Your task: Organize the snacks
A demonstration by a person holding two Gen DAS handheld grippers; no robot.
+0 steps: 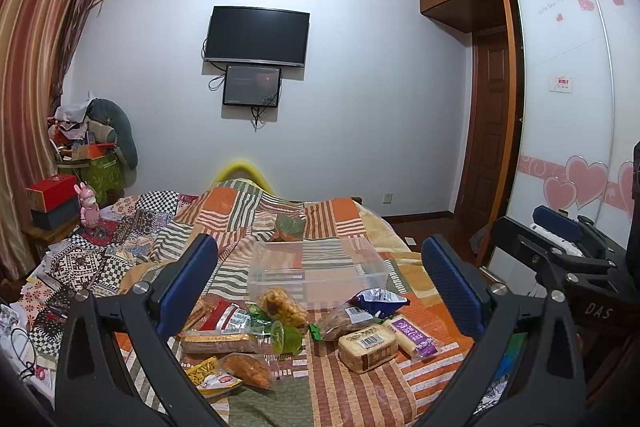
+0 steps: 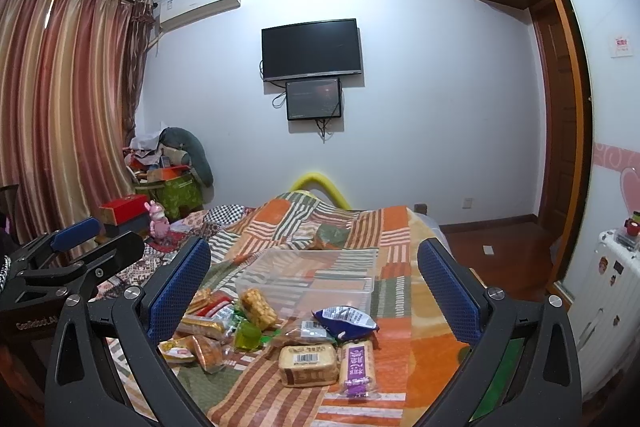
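One clear bin (image 1: 318, 269) sits empty behind snacks (image 1: 304, 331).

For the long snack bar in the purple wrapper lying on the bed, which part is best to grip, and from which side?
Grip the purple-wrapped bar across its narrow width near the middle, coming from above with the right gripper, probably. It lies flat on the quilt; its right side is free, while the tan cake pack sits close on its left.

One clear bin (image 1: 316, 269), two screens (image 1: 256, 35).
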